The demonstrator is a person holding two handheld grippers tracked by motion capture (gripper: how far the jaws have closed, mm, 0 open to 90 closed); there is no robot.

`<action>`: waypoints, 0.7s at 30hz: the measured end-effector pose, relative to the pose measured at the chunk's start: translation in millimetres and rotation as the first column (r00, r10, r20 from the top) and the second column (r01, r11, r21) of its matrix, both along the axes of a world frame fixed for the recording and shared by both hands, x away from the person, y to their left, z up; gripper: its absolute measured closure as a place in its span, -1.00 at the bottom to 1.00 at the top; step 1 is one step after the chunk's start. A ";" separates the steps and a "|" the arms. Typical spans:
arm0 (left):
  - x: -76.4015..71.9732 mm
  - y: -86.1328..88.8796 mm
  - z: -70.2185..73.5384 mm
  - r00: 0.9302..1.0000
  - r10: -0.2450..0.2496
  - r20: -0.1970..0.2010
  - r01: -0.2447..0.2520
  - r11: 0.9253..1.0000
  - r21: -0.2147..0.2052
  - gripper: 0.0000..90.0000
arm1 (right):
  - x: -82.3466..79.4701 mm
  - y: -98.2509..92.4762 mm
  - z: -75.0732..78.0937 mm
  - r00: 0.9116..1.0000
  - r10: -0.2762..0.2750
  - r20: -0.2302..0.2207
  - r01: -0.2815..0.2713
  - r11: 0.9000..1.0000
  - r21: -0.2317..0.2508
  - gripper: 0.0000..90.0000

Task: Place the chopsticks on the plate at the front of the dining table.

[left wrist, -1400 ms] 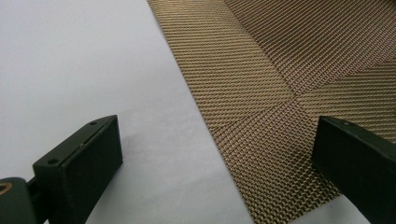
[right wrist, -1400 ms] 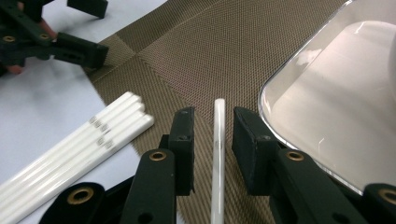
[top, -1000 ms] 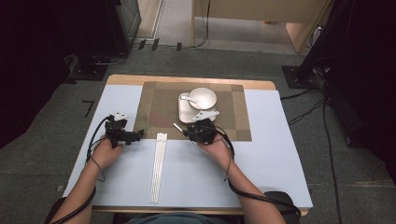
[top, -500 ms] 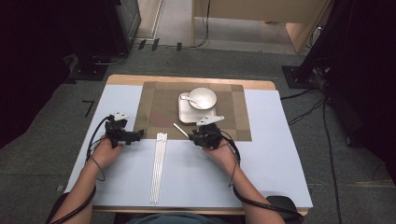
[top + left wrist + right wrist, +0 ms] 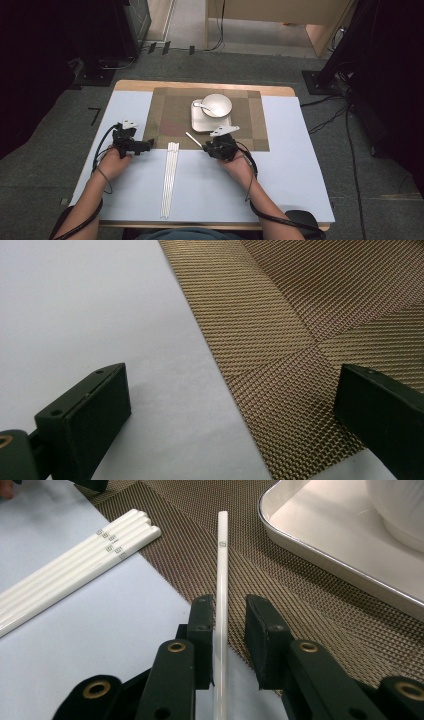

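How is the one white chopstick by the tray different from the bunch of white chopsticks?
The single chopstick lies alone between the right gripper fingers, partly on the brown mat. The bundle of chopsticks lies side by side, free of any gripper, mostly on the pale table. The two point different ways. All are white with a small end mark.

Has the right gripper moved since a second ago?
Yes. The right gripper has backed off the tray toward the person, jaws just closing around one chopstick.
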State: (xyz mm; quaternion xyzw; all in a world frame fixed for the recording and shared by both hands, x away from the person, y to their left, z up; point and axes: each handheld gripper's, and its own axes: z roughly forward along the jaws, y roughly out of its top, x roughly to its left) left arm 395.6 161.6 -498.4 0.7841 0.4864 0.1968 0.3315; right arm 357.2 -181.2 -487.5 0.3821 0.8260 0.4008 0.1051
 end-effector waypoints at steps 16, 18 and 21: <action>0.0 0.0 0.0 1.000 0.000 0.000 0.000 1.000 0.000 -0.96 | 0.7 4.6 -6.2 1.000 0.004 0.001 -0.003 1.000 -0.025 0.73; 0.0 0.0 0.0 1.000 0.000 0.000 0.000 1.000 0.000 -0.96 | -0.3 4.6 -6.6 1.000 0.002 0.006 -0.002 1.000 -0.026 0.74; 0.0 0.0 0.0 1.000 0.000 0.000 0.000 1.000 0.000 -0.97 | -3.0 5.2 -8.0 1.000 -0.004 0.025 0.004 1.000 -0.030 0.77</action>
